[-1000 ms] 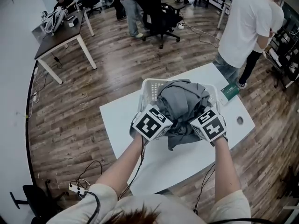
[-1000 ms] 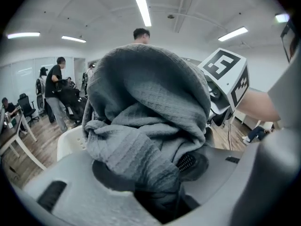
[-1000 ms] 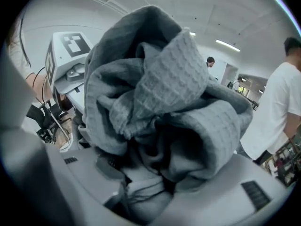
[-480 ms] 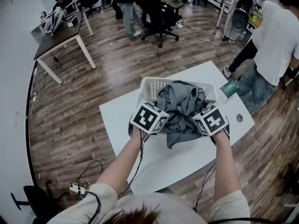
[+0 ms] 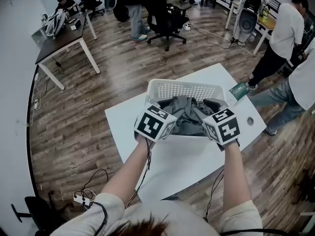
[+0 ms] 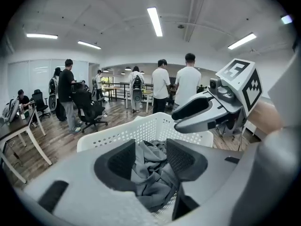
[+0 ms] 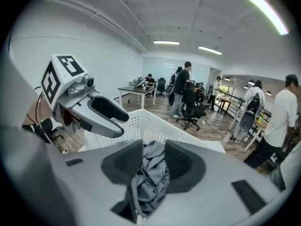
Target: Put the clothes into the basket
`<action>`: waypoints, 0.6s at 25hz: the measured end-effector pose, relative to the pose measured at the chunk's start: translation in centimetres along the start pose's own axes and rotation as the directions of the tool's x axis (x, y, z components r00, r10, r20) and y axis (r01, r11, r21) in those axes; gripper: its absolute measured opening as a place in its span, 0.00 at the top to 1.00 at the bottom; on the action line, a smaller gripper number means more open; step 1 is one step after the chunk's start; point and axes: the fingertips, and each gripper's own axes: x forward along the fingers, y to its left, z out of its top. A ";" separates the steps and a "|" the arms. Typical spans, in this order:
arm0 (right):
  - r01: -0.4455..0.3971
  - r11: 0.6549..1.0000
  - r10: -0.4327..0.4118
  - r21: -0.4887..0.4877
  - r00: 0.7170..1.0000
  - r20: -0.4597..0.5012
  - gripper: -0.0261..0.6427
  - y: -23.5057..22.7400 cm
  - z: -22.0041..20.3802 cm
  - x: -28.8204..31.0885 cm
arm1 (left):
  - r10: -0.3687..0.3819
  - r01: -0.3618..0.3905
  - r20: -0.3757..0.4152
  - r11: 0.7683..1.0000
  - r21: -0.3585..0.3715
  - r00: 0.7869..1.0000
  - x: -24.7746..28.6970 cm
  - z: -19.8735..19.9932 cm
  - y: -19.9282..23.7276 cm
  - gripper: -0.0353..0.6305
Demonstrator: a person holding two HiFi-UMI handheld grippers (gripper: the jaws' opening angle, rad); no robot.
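Observation:
A bundle of grey clothes (image 5: 184, 113) lies inside the white perforated basket (image 5: 187, 85) on the white table. My left gripper (image 5: 170, 126) is at the basket's near left rim and my right gripper (image 5: 209, 126) at its near right rim. Each has a fold of the grey cloth between its jaws, and both pairs of jaws are closing on it. In the left gripper view the cloth (image 6: 151, 173) fills the gap between the pads, with the basket wall (image 6: 122, 133) behind. The right gripper view shows the cloth (image 7: 150, 178) pinched the same way.
The white table (image 5: 172, 166) has a round cable hole (image 5: 250, 120) at its right end and a green box (image 5: 239, 90) beside the basket. Several people stand on the wooden floor beyond, near an office chair (image 5: 167, 21) and a desk (image 5: 61, 36).
The grey bundle, held up above the basket rim before, has sunk down inside the basket. Both grippers came lower with it. The person in white moved off to the right.

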 end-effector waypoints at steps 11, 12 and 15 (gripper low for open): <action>0.074 0.997 -0.072 -0.005 0.977 0.201 0.94 4.9 2.3 -3.6 | 0.037 -0.053 0.202 0.996 0.074 0.979 -5.0 2.6 -3.1 0.93; 0.083 0.997 -0.079 -0.008 0.972 0.221 0.94 5.4 2.5 -4.1 | 0.034 -0.051 0.208 0.996 0.077 0.977 -5.4 2.5 -3.6 0.93; 0.103 0.995 -0.097 -0.008 0.956 0.276 0.94 7.1 3.0 -5.8 | 0.022 -0.042 0.236 0.996 0.082 0.971 -7.0 2.1 -5.2 0.93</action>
